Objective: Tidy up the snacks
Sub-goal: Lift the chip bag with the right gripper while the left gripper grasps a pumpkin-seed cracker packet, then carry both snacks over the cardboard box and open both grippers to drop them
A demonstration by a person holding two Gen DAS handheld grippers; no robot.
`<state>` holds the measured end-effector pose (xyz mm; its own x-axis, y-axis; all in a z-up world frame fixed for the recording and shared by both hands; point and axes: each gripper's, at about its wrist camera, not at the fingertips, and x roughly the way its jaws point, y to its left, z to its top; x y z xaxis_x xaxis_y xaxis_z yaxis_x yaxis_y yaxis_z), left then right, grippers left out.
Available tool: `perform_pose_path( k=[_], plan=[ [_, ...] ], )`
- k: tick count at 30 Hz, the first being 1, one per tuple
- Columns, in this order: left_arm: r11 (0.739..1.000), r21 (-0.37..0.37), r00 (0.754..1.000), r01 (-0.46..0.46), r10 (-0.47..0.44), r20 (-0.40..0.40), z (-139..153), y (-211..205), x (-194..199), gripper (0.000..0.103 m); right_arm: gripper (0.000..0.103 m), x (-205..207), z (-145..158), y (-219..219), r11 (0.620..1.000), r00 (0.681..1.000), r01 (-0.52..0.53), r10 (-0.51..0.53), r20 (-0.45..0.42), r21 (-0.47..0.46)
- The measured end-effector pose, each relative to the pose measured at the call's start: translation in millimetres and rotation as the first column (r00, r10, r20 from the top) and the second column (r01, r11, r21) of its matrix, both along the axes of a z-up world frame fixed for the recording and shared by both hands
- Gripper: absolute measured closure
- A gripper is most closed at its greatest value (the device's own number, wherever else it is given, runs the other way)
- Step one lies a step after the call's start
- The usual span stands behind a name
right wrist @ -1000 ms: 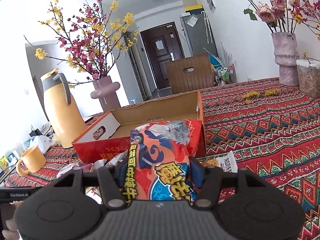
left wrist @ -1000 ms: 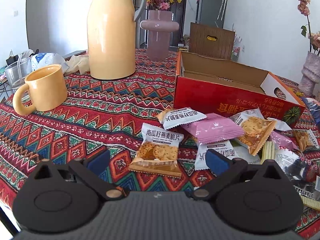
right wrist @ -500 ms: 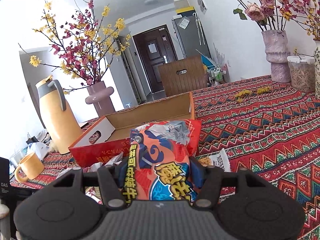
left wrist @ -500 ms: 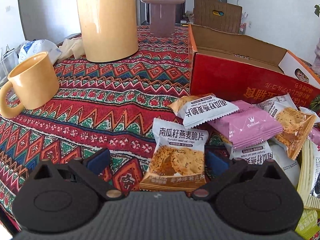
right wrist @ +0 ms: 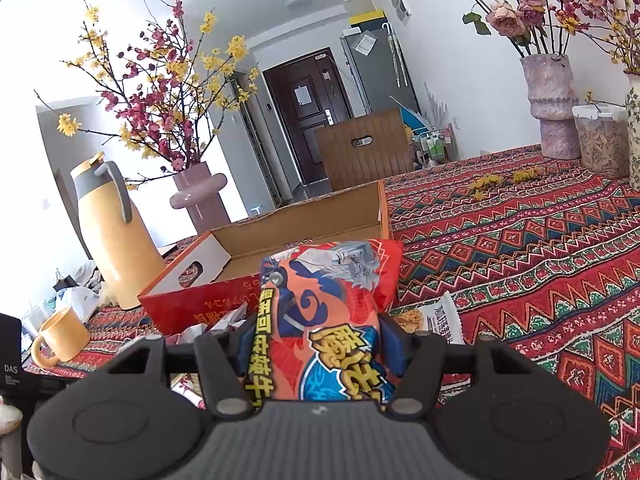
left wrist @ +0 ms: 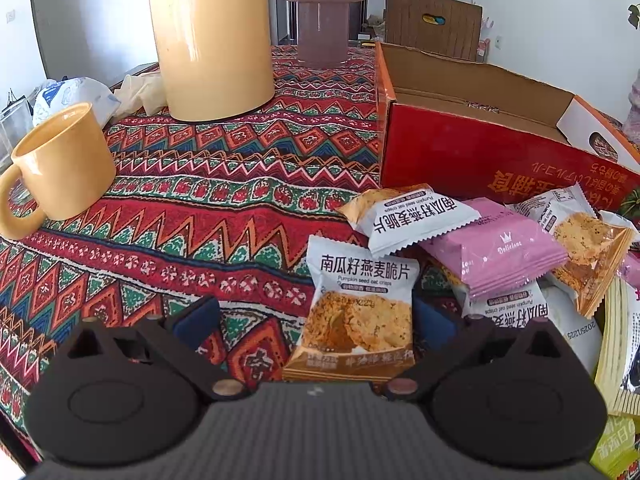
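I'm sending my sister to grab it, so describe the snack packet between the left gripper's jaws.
Find the red cardboard box on the patterned tablecloth; a heap of snacks lies before it. The pumpkin seed oat crisps packet lies nearest the yellow mug, alone at the heap's edge, lettering upright, unlike the upside-down twin behind it.

Yellow mug (left wrist: 60,160), thermos (left wrist: 210,36), vase (left wrist: 322,12)

Home: entry door (right wrist: 310,118), fridge (right wrist: 374,68), flower vases (right wrist: 552,108)
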<state>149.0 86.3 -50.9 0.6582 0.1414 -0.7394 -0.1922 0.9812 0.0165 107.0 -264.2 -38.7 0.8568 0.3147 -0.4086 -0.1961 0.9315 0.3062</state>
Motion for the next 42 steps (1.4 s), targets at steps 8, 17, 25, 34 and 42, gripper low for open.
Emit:
perform_pose_path(
  k=[8,17,25,34,42],
  plan=[
    [1.0,0.012,0.999,0.022,-0.023,0.028,9.1,-7.0,-8.3,0.055,0.044,-4.2,2.3,-2.4,1.0,1.0,0.005,-0.005,0.005,0.005],
    [1.0,0.012,0.997,0.025,-0.026,0.071,16.5,-3.8,-22.7,0.055,0.044,-9.5,7.6,-0.3,1.0,1.0,-0.001,0.001,0.016,0.001],
    [1.0,0.008,0.991,0.014,-0.015,0.135,38.5,0.4,-37.9,0.055,0.044,-12.0,16.7,1.2,1.0,0.999,-0.002,0.002,0.035,-0.007],
    [0.999,0.016,0.975,0.038,-0.041,0.22,74.2,-9.8,-31.3,0.055,0.044,8.4,30.3,8.4,1.0,0.998,-0.009,0.01,0.06,-0.019],
    [0.997,0.013,0.962,0.082,-0.083,0.261,92.0,-29.8,-1.4,0.055,0.044,42.5,44.4,22.4,0.997,0.995,-0.035,0.041,0.093,-0.064]
  ],
)
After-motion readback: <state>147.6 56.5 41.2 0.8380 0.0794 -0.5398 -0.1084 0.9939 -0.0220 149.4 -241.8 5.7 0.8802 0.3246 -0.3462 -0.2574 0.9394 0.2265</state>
